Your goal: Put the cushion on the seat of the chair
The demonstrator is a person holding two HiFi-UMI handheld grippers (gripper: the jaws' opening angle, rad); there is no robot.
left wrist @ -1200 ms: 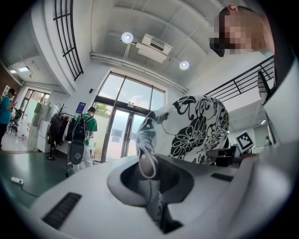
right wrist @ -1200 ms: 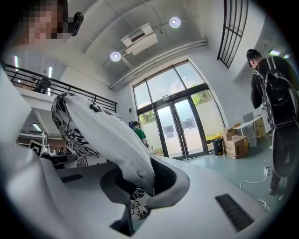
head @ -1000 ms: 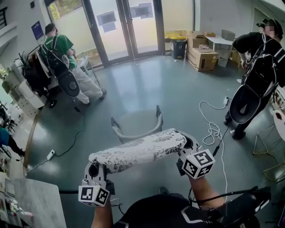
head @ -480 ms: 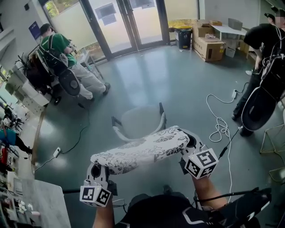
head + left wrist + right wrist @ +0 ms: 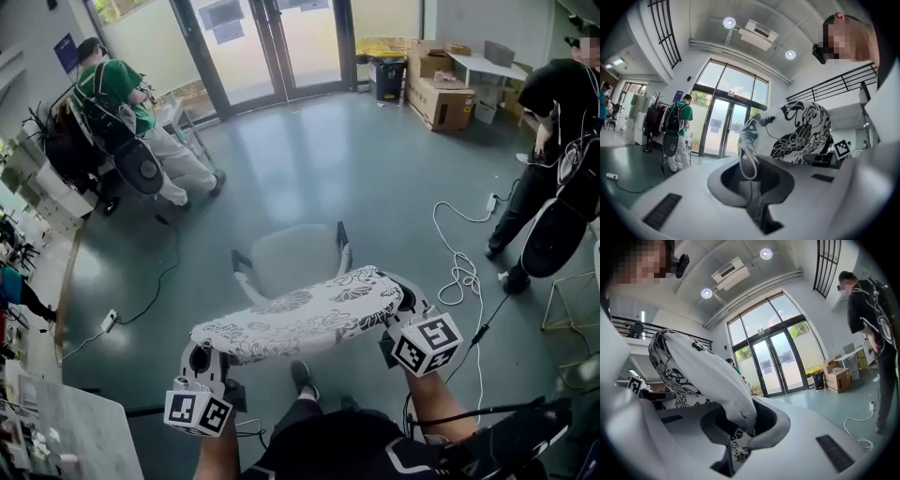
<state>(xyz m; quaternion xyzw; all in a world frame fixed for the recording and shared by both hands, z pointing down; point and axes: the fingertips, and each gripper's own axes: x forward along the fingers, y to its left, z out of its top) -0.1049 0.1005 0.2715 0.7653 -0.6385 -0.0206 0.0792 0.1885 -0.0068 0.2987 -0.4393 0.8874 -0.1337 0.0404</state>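
Well, the cushion (image 5: 298, 319) is up in the air, stretched out like a little bridge between the two tools. The left tool (image 5: 200, 360) is pinching one end and the right tool (image 5: 401, 302) is pinching the other. In the left gripper view, the flowery cloth goes down into the thin slot between the jaws. The right gripper view shows the same on its side. Both tools are squeezed tight on the cloth. Holding both ends likely stops the cushion from flopping or folding, so it can go down flat.

The cushion hangs close to the person's body. The chair (image 5: 292, 253) stands on the floor (image 5: 375, 178) just past it. From the head view, the cushion's far edge covers the near edge of the seat, but the cushion is not on the seat yet. I think it has to go forward and then down.

Two dark posts stick up at the chair's sides, so the cushion may need to pass over them without catching.

There is lots of floor around the chair. A white cable (image 5: 457, 272) lies to the right, well apart from it. A person in green (image 5: 112, 89) and a person in black (image 5: 562, 112) are both far off.
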